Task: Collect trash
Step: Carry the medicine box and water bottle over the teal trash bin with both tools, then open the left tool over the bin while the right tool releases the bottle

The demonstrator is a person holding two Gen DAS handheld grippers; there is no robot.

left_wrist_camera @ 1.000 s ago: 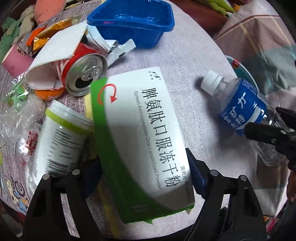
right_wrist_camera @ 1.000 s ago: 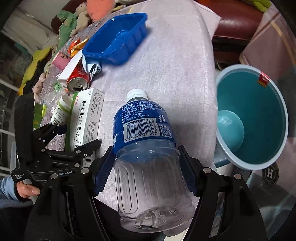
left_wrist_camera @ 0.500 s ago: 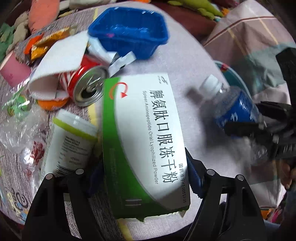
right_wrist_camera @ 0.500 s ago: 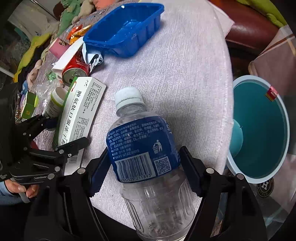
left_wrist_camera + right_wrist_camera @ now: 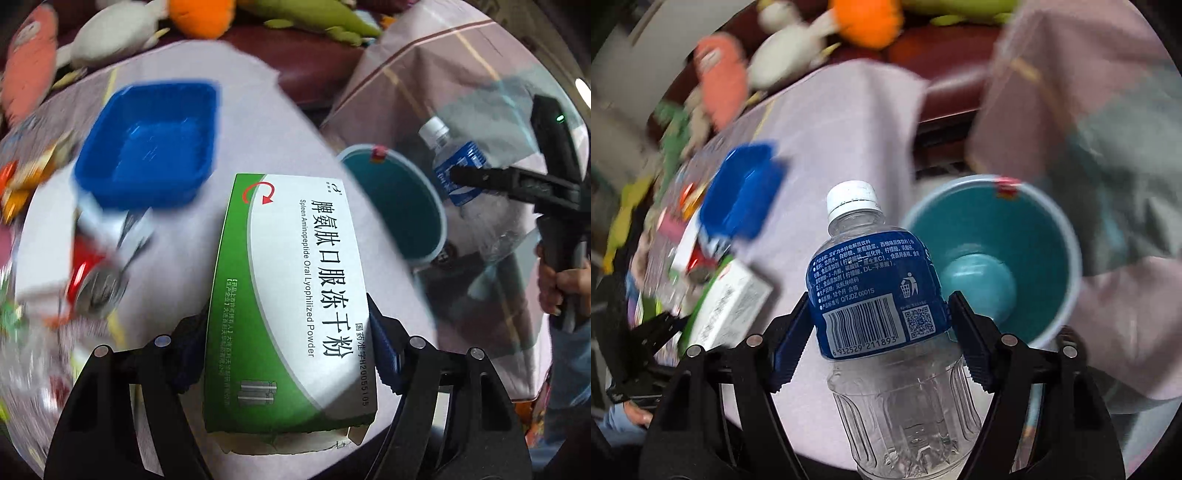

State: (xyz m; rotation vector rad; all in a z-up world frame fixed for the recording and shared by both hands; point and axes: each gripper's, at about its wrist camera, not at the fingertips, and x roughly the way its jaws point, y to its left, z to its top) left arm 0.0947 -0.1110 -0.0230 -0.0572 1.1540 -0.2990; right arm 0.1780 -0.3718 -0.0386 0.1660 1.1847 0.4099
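Note:
My left gripper (image 5: 288, 343) is shut on a white and green medicine box (image 5: 291, 295) and holds it above the table. My right gripper (image 5: 879, 328) is shut on an empty clear plastic bottle (image 5: 875, 295) with a blue label and white cap, held in the air. The bottle also shows in the left wrist view (image 5: 458, 170), to the right of a teal bin (image 5: 399, 206). In the right wrist view the teal bin (image 5: 1034, 251) stands open just right of the bottle, beside the table. The box also shows at the left of the right wrist view (image 5: 731, 306).
A blue plastic tray (image 5: 147, 155) sits on the round table (image 5: 258, 122) with its pale cloth. A red can (image 5: 92, 284), wrappers and paper lie blurred at the left. Plush toys (image 5: 118, 33) lie behind the table. A checked blanket (image 5: 443, 74) is at the right.
Both grippers have lifted their loads off the table and swung right toward the teal bin. The bottle now hangs beside the bin's rim. The view is blurred by motion.

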